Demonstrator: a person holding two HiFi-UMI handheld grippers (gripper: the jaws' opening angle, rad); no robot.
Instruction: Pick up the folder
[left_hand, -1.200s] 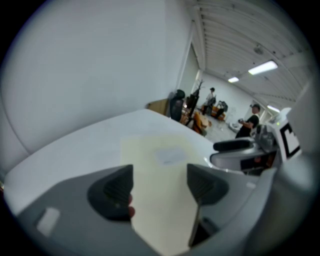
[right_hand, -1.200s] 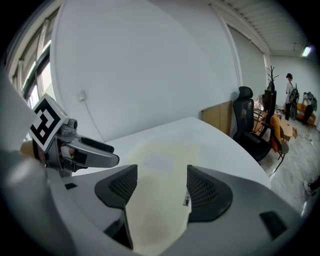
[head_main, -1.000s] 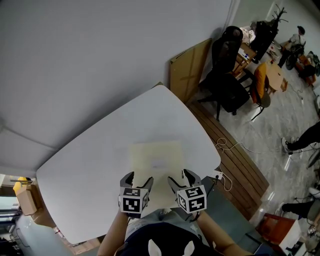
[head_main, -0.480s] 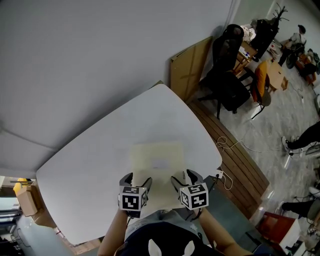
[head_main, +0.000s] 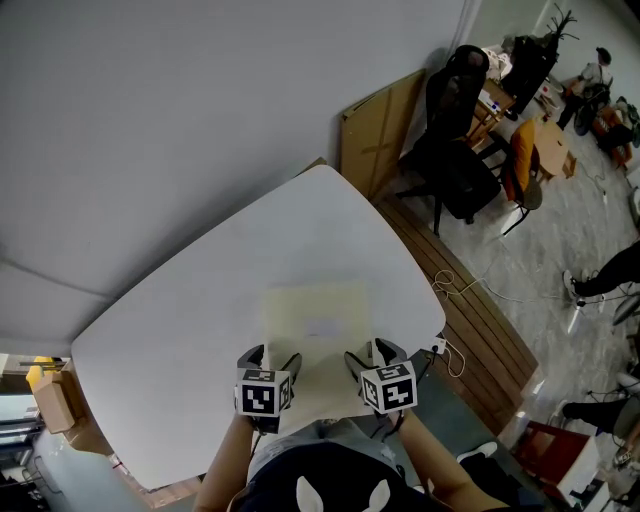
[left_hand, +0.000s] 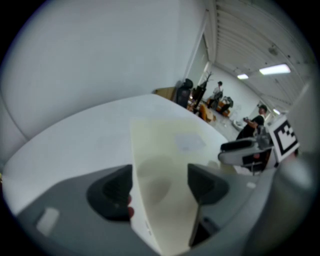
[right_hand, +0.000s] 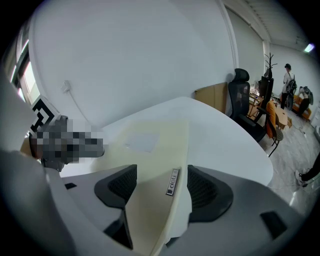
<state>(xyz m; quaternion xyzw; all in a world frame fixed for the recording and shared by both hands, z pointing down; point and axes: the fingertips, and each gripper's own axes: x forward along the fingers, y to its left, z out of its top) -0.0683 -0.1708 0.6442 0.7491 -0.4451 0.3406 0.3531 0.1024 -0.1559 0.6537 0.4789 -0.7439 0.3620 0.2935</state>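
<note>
White table (head_main: 180, 330), folder (head_main: 315, 320) unmoved, between parted jaws of left gripper (head_main: 271, 357) and right gripper (head_main: 372, 353), as before.

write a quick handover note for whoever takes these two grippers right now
Left gripper: jaws apart, near edge of the folder between them, not clamped.
Right gripper: jaws apart round the same edge, by the small metal label.
The folder is cream and lies on the white table, near edge at the person's side.
Done: both grippers lined up on the folder.
Left: shut both on it, then lift it off the table.
</note>
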